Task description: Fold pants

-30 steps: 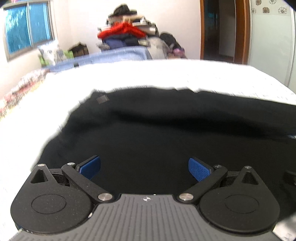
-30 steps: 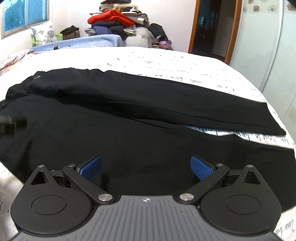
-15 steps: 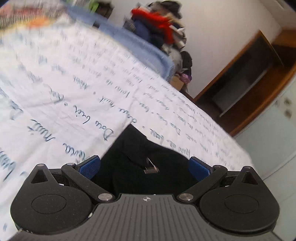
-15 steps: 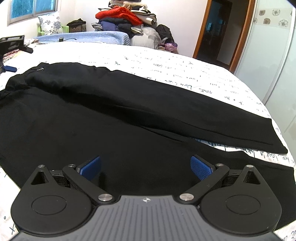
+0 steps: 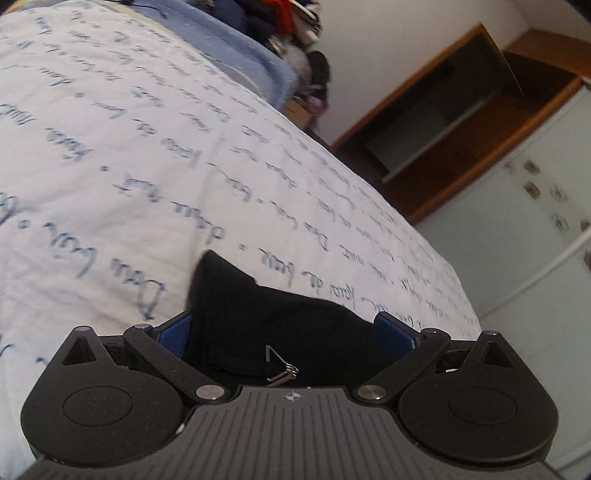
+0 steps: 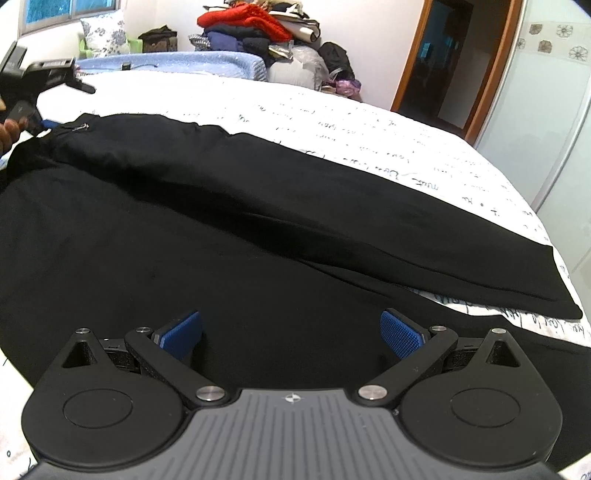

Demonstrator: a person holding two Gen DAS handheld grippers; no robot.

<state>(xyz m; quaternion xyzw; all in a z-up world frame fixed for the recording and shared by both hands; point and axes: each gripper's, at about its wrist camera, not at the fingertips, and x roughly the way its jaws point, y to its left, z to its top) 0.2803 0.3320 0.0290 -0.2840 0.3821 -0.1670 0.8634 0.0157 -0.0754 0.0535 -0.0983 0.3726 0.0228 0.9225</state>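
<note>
Black pants [image 6: 258,206] lie spread on a white bedsheet with blue handwriting print [image 6: 369,122], both legs running to the right. My left gripper [image 5: 284,332] is open with the waistband corner [image 5: 258,317] and its metal hook clasp [image 5: 282,371] between the blue pads. In the right wrist view the left gripper [image 6: 40,122] sits at the far-left waistband corner. My right gripper [image 6: 291,332] is open and empty, low over the near pant leg.
A pile of clothes [image 6: 258,29] is stacked beyond the bed by a blue cover [image 6: 177,62]. A wooden-framed doorway [image 6: 443,74] and a white wardrobe [image 6: 546,110] stand at the right. The bed's right edge [image 6: 565,266] is near the pant hems.
My left gripper has moved from over the pants' seat to the waistband corner and tilted, with the fabric now between its pads. My right gripper has stayed nearly in place over the near leg.
</note>
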